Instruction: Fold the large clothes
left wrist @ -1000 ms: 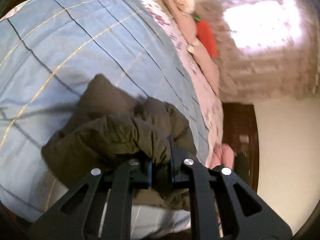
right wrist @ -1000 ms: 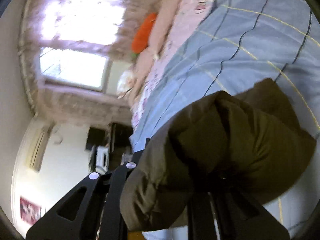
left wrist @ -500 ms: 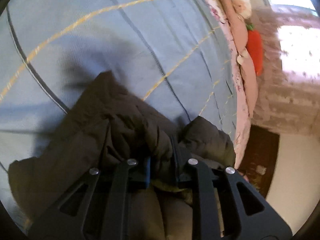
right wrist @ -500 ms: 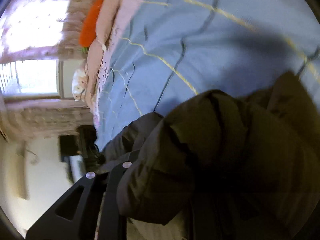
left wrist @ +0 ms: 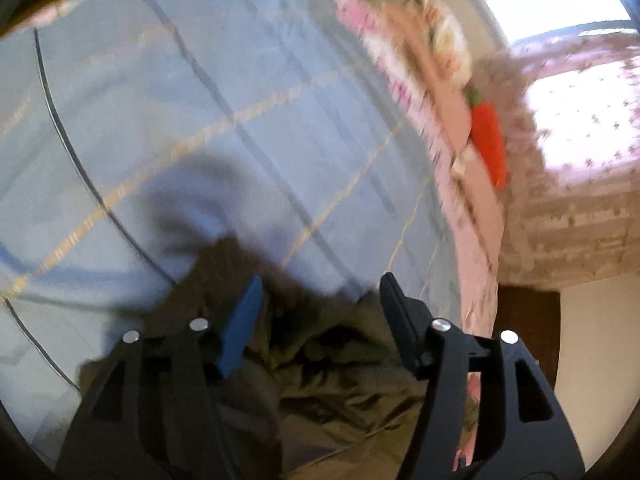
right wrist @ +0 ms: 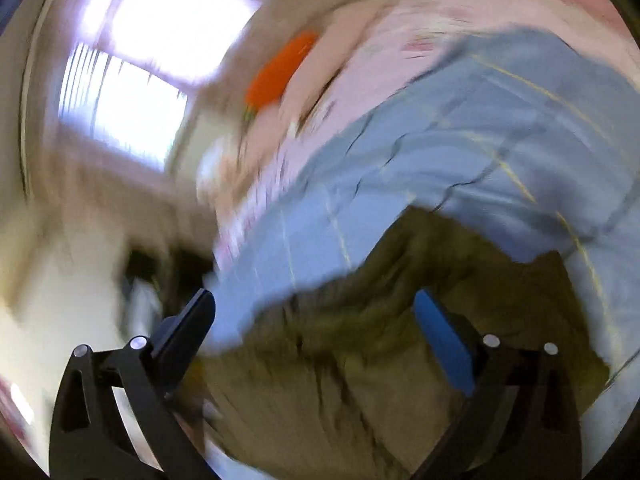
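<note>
A dark olive padded jacket (left wrist: 328, 364) lies bunched on the blue checked bed cover (left wrist: 208, 112). My left gripper (left wrist: 320, 300) is open, with its jaws wide apart just above the jacket and nothing between them. In the right wrist view, which is blurred by motion, the same jacket (right wrist: 384, 360) spreads below my right gripper (right wrist: 312, 316). This gripper is open and empty too, with its fingers on either side of the jacket's upper edge.
A pink flowered sheet (left wrist: 448, 168) runs along the bed's far side, with an orange carrot-shaped cushion (left wrist: 490, 144) and a pale pillow (left wrist: 444, 44). A bright curtained window (right wrist: 152, 40) is behind. Dark furniture (left wrist: 528, 312) stands past the bed's edge.
Both grippers have opened and let go of the jacket, which now lies on the bed cover. Both have pulled back and up from it, and the right view swings fast.
</note>
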Demonstrator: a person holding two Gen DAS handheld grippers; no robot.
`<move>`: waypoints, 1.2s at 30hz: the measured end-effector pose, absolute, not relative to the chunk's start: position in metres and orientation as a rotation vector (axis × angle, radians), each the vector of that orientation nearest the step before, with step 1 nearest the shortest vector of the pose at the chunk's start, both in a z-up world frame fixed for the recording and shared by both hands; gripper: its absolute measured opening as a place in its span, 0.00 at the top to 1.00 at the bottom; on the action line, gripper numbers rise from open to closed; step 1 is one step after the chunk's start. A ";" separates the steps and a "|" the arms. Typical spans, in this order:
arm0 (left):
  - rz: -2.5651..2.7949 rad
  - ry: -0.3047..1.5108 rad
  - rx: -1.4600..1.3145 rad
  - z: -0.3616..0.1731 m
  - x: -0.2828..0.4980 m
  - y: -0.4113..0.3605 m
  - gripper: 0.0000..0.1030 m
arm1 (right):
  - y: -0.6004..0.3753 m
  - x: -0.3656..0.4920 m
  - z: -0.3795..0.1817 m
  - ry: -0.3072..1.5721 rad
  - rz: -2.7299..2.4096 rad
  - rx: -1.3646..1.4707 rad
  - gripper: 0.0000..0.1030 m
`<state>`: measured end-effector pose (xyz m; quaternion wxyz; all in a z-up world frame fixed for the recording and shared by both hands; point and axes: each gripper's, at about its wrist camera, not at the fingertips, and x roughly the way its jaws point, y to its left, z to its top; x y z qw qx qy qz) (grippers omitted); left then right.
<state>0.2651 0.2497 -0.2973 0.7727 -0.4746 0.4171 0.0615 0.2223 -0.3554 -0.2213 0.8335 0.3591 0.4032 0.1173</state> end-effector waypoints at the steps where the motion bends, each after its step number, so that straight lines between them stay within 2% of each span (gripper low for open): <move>1: 0.143 0.872 -1.017 -0.286 0.260 0.254 0.35 | -0.336 0.227 -0.225 0.904 0.283 0.708 0.03; 3: 0.142 0.870 -0.993 -0.264 0.254 0.257 0.32 | -0.312 0.236 -0.244 0.981 0.344 0.706 0.03; 5: 0.086 0.974 -0.961 -0.249 0.255 0.245 0.32 | -0.290 0.247 -0.261 1.057 0.319 0.630 0.09; 9: -0.074 1.115 -0.753 -0.236 0.255 0.191 0.32 | -0.262 0.267 -0.279 1.080 0.186 0.406 0.17; 15: -0.063 1.309 -0.575 -0.291 0.254 0.135 0.33 | -0.259 0.290 -0.297 0.974 0.044 0.217 0.17; 17: -0.040 1.302 -0.492 -0.301 0.253 0.123 0.29 | -0.281 0.298 -0.295 0.946 -0.024 0.259 0.18; 18: -0.025 1.289 -0.459 -0.305 0.252 0.121 0.28 | -0.301 0.296 -0.288 0.900 -0.088 0.292 0.26; 19: -0.011 1.278 -0.448 -0.309 0.251 0.121 0.28 | -0.316 0.292 -0.281 0.867 -0.154 0.299 0.27; 23: 0.025 1.249 -0.468 -0.315 0.251 0.132 0.26 | -0.383 0.265 -0.247 0.746 -0.250 0.453 0.27; 25: 0.031 1.241 -0.488 -0.317 0.251 0.138 0.26 | -0.393 0.260 -0.235 0.774 -0.186 0.515 0.27; 28: 0.045 1.235 -0.510 -0.316 0.255 0.137 0.26 | -0.372 0.265 -0.235 0.944 -0.089 0.407 0.27; 29: 0.048 1.234 -0.507 -0.316 0.256 0.136 0.26 | -0.359 0.271 -0.241 1.012 -0.050 0.372 0.29; 30: 0.050 1.233 -0.497 -0.315 0.255 0.135 0.26 | -0.350 0.274 -0.250 1.065 -0.030 0.354 0.35; 32: 0.051 1.232 -0.485 -0.314 0.253 0.134 0.26 | -0.344 0.284 -0.281 1.150 -0.007 0.416 0.41; 34: 0.053 1.232 -0.487 -0.314 0.252 0.133 0.26 | -0.347 0.295 -0.305 1.139 -0.021 0.480 0.44; 36: 0.050 1.231 -0.483 -0.315 0.252 0.134 0.25 | -0.360 0.301 -0.311 1.029 -0.045 0.540 0.46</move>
